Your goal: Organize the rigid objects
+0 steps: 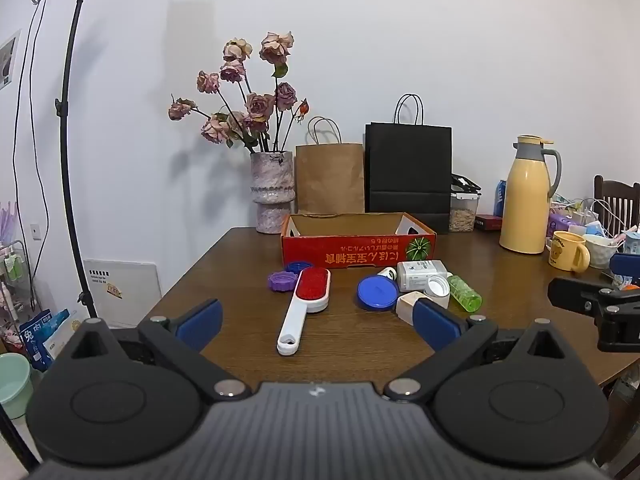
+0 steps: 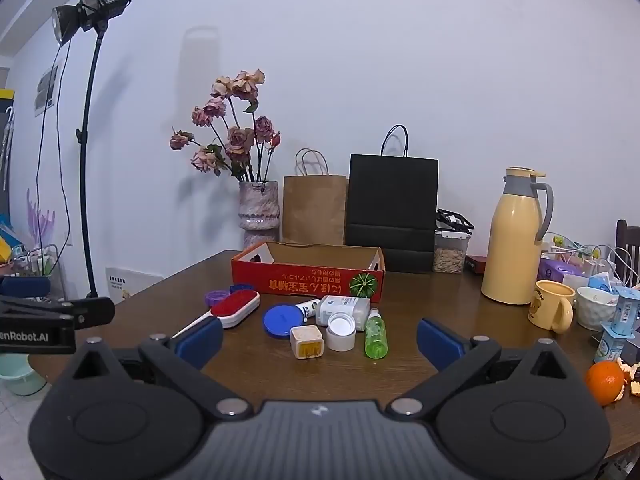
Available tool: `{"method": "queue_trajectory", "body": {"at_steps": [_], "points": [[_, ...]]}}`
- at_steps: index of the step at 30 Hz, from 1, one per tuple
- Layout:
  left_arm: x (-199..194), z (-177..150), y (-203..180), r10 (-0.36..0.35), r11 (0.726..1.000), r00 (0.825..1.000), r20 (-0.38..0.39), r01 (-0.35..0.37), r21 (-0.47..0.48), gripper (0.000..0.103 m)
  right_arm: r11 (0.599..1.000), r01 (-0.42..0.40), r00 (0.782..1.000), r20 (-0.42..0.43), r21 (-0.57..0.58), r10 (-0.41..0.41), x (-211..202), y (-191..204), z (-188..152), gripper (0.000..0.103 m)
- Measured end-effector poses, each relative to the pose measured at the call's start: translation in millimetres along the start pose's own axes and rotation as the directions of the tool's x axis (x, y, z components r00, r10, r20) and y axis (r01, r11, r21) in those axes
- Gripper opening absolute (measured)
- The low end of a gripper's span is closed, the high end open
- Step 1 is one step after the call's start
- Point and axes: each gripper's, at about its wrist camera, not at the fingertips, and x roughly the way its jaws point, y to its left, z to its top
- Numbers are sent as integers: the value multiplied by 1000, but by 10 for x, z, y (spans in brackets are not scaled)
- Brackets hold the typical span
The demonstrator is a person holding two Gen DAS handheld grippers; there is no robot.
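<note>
A red cardboard box [image 1: 360, 250] [image 2: 308, 282] stands open-topped on the brown table. In front of it lie a white brush with a red pad [image 1: 306, 304] [image 2: 234, 308], purple and blue lids [image 1: 282, 281], a large blue lid [image 1: 377, 292] [image 2: 282, 320], a white bottle [image 1: 420, 274] [image 2: 342, 310], a white cap [image 2: 341, 333], a cream plug adapter [image 2: 306, 342] and a green bottle [image 1: 464, 293] [image 2: 376, 338]. My left gripper [image 1: 318, 326] hangs open, nearer than the brush. My right gripper [image 2: 320, 340] is open too, short of the adapter and cap. Neither holds anything.
A vase of dried roses [image 1: 272, 192], brown and black paper bags [image 1: 408, 168], a food container [image 2: 450, 252] and a yellow thermos [image 1: 526, 196] line the back. Mugs, cartons and cables crowd the right side [image 2: 552, 310]. An orange [image 2: 604, 382] lies at the near right. A light stand [image 1: 68, 160] rises left.
</note>
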Motion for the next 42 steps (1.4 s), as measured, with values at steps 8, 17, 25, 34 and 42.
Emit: {"method": "queue_trajectory", "body": {"at_steps": [8,17,25,34,42], "points": [[39,9,-37,-1,1000,1000,0,1,6,103,1000,3,1000,-6,-4,-3,9,-2,0,103],[7,-11,40,-3,1000,1000,7,3,-1,103,1000,1,1000,-4,-7,-1,3,4,3,103],[4,-10,44,-3,1000,1000,9,3,0,103,1000,2,1000,-4,-7,-2,4,-3,-2,103],[2,-9,43,-3,1000,1000,9,3,1,103,1000,2,1000,-4,-8,-2,1,-8,0,103],[-5,-6,31,-4,1000,1000,10,4,2,103,1000,3,1000,-4,-8,-3,-1,-13,1,103]]}}
